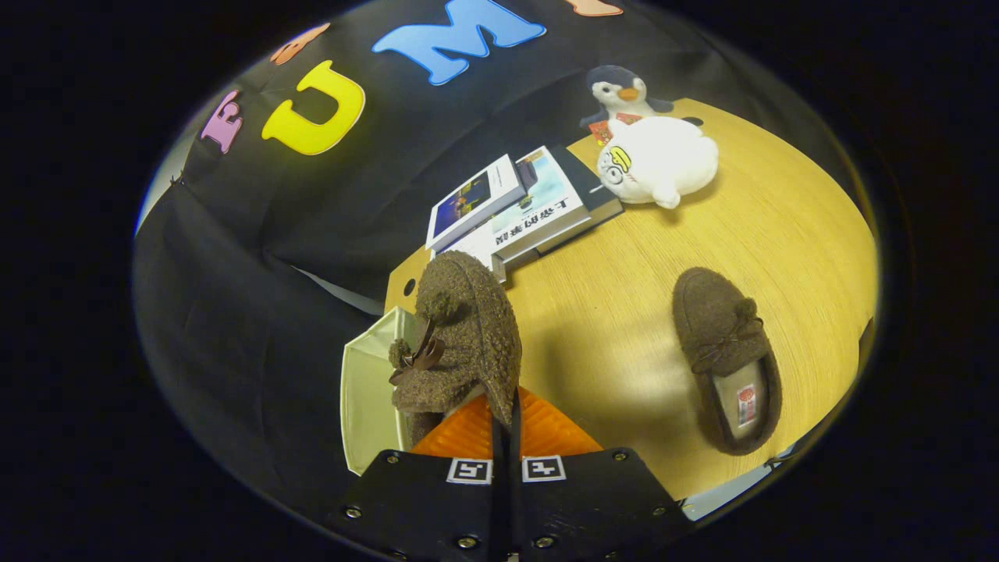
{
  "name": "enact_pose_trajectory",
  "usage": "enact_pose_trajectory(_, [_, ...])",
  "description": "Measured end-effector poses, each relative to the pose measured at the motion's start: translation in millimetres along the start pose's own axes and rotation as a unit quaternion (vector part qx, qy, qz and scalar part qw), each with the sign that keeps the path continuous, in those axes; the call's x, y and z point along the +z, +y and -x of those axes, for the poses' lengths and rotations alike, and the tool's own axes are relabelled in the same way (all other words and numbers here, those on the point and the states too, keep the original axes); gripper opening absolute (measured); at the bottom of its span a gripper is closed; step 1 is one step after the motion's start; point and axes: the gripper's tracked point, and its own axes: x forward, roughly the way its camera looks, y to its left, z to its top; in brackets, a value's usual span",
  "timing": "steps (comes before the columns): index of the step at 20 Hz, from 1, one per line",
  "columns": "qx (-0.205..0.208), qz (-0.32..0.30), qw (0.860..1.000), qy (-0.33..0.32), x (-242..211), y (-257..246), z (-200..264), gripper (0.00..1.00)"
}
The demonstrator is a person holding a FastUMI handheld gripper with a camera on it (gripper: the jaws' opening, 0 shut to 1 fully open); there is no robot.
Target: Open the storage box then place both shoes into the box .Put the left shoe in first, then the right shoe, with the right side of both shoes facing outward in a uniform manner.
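Gripper (506, 406) fingers are pinching the left shoe (460, 336), carrying it over the storage box (367, 398); lowering inside comes next.

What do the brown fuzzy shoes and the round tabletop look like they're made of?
Brown fuzzy shoe clamped in the gripper: looks like curly fleece or boucle, matte and nubbly. Second brown shoe lying on the table: same pile, pale lining. Round yellowish tabletop: probably wood or laminate, fine straight grain, slight sheen.
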Motion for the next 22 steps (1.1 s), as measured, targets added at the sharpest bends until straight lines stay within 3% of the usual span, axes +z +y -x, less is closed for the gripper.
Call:
enact_pose_trajectory(11, [0.045, 0.014, 0.999, -0.002, -21, 104, -26, 0.0])
enact_pose_trajectory(22, [0.03, 0.049, 0.998, 0.027, -80, 157, -98, 0.0])
